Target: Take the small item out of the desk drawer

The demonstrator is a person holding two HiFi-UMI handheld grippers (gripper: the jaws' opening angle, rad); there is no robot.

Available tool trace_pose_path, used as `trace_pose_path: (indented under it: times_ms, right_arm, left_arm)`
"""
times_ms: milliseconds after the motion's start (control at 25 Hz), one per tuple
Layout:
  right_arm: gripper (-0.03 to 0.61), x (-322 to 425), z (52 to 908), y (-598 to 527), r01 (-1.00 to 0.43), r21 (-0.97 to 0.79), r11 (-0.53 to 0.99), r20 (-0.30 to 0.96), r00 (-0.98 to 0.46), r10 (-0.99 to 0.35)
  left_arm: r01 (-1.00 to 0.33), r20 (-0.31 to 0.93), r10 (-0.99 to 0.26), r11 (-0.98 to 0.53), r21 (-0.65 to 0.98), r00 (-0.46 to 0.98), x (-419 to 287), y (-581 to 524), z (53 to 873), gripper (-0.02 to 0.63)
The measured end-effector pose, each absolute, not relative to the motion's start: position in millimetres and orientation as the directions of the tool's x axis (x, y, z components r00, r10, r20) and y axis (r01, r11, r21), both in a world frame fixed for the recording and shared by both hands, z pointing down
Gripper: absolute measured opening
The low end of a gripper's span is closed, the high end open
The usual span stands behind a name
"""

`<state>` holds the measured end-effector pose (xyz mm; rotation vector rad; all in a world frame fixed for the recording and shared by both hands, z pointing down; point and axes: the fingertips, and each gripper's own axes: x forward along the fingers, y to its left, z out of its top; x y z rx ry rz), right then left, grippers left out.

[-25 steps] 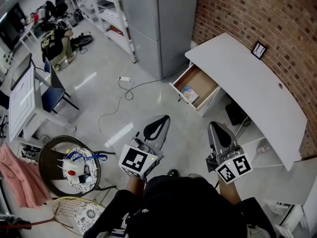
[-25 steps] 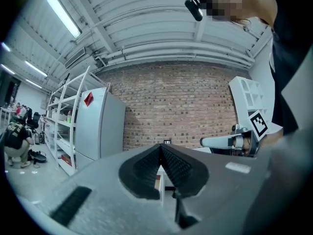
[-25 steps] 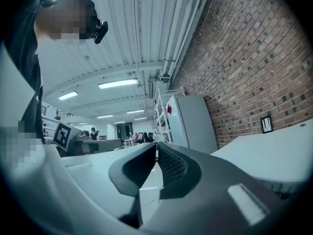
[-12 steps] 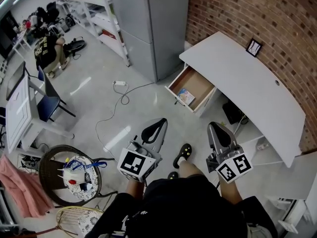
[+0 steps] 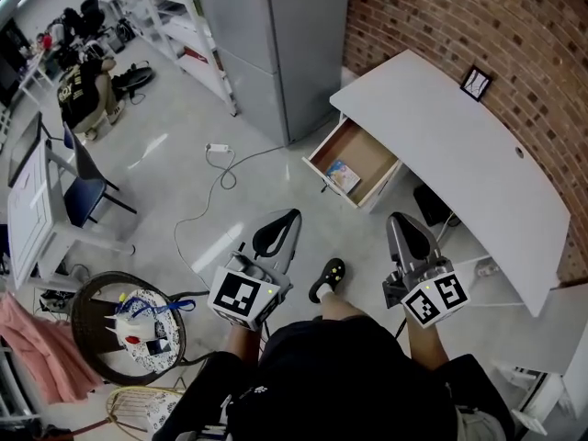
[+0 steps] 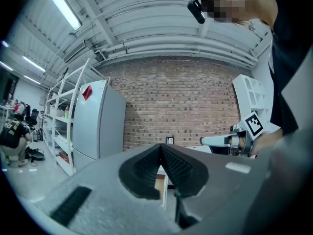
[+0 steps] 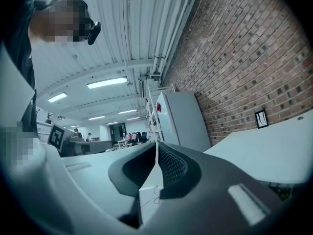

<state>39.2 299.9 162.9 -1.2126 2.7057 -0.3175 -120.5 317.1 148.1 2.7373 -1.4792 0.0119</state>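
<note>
1. Wooden drawer [image 5: 367, 150] of the white desk [image 5: 459, 145] stands open with one small item [image 5: 342, 176] inside, which shows in the head view only. Two grippers, the left gripper [image 5: 283, 220] and the right gripper [image 5: 404, 226], are held level, well short of it.
2. Left gripper view: jaws pressed together, empty, facing the brick wall [image 6: 186, 97].
3. Right gripper view: jaws likewise together, nothing between them.

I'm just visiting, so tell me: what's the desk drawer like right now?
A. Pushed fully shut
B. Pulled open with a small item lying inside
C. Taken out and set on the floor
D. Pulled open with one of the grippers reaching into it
B: in the head view the drawer stands pulled out from the white desk, with a small colourful item lying on its wooden bottom.
</note>
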Motion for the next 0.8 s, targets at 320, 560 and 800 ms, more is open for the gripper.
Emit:
trace_pose_path:
  times_ms: [320,560,800]
  right_arm:
    - [0.007,45,178,255,-0.723,-0.273,0.635,-0.041,-0.651,-0.758]
    - [0.006,49,188,223,-0.722,-0.293,0.627,-0.025,-0.650,-0.760]
    - [0.008,55,191,195,-0.724,-0.304,0.620,-0.017,-0.646,-0.763]
  left_arm:
    - [-0.840,0.051,-0.839,-0.541,0.038,0.542,-120,272,159,-0.002]
    - [-0.836,0.068,-0.833,-0.548,0.030,0.548,-114,240,166,-0.002]
    - [-0.835,0.071,-0.832,-0.550,0.022,0.550,-111,209,163,-0.002]
